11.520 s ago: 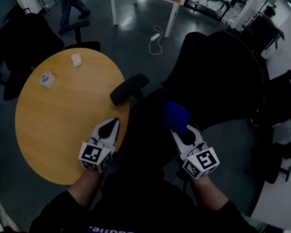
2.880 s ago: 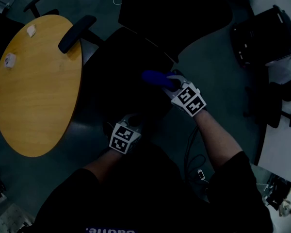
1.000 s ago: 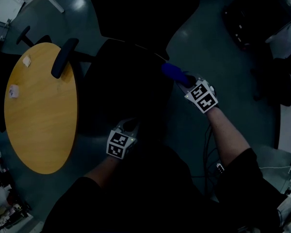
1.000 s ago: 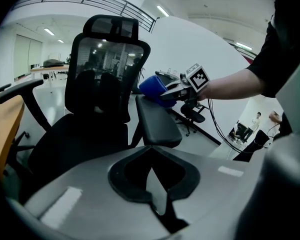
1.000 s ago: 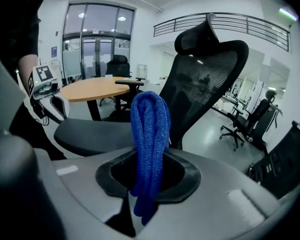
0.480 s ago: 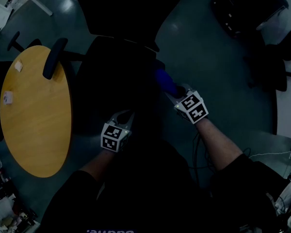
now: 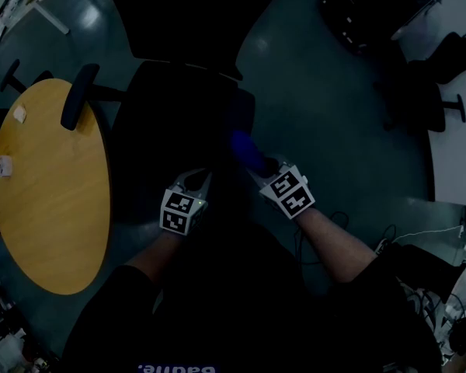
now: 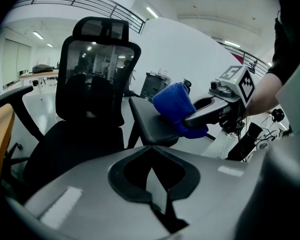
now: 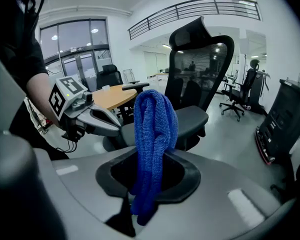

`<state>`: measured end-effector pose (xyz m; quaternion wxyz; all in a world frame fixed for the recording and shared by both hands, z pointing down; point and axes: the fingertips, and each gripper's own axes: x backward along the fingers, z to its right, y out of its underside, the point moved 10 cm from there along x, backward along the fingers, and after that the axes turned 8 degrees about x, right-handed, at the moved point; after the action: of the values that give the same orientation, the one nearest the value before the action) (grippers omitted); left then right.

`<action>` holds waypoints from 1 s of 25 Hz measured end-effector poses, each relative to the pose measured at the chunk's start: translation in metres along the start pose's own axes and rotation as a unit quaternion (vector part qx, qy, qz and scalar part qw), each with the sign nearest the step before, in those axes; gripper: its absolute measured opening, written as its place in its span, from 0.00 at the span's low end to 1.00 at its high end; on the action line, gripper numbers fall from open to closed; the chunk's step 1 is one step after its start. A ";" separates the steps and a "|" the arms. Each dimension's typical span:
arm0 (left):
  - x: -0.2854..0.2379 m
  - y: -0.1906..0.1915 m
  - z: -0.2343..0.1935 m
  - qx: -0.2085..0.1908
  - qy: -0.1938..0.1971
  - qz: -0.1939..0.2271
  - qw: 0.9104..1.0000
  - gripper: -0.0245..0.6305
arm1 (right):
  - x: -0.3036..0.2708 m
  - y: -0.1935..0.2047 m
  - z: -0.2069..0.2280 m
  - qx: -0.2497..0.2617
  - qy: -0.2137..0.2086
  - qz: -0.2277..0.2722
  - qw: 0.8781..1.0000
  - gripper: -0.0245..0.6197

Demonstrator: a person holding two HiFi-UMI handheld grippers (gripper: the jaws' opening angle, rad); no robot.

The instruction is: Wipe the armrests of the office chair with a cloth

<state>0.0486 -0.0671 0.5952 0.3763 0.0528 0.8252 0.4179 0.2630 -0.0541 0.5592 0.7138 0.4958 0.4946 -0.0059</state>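
Observation:
The black office chair [image 7: 179, 115] stands in front of me, its left armrest [image 7: 78, 95] over the table's edge. My right gripper [image 7: 258, 164] is shut on a blue cloth [image 7: 245, 149] at the chair's right side. In the left gripper view the blue cloth [image 8: 174, 105] rests on the near end of the right armrest pad [image 8: 147, 124], with the right gripper [image 8: 189, 121] behind it. The cloth [image 9: 152, 134] hangs from my right gripper [image 9: 149, 156]. My left gripper [image 7: 197, 180] is shut and holds nothing, low by the seat's front; its tips [image 8: 151, 147] meet.
A round wooden table [image 7: 46, 200] with two small white items [image 7: 4, 165] lies to the left. Other black chairs [image 7: 419, 92] and a white desk edge [image 7: 460, 146] are on the right. Cables [image 7: 419, 239] run over the floor at lower right.
Over the last second my right gripper has drawn the cloth back toward me along the right armrest. The left gripper has stayed near the seat's front.

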 end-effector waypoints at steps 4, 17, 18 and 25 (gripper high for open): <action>0.002 0.000 -0.001 -0.006 0.003 0.002 1.000 0.06 | 0.001 -0.008 -0.029 -0.020 0.021 -0.017 0.999 0.18; 0.012 0.006 -0.007 -0.039 0.026 0.003 0.999 0.06 | -0.011 -0.022 -0.105 -0.106 0.055 -0.013 0.993 0.18; 0.013 0.006 -0.007 -0.046 0.027 0.000 0.999 0.06 | -0.014 -0.024 -0.112 -0.108 0.049 -0.011 0.993 0.18; 0.037 -0.001 -0.012 -0.075 0.033 0.001 0.997 0.06 | -0.014 -0.031 -0.132 -0.173 0.056 0.041 0.983 0.18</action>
<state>0.0150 -0.0604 0.5777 0.3515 0.0119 0.8032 0.4808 0.1480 0.0174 0.5448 0.7596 0.3847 0.5062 0.1367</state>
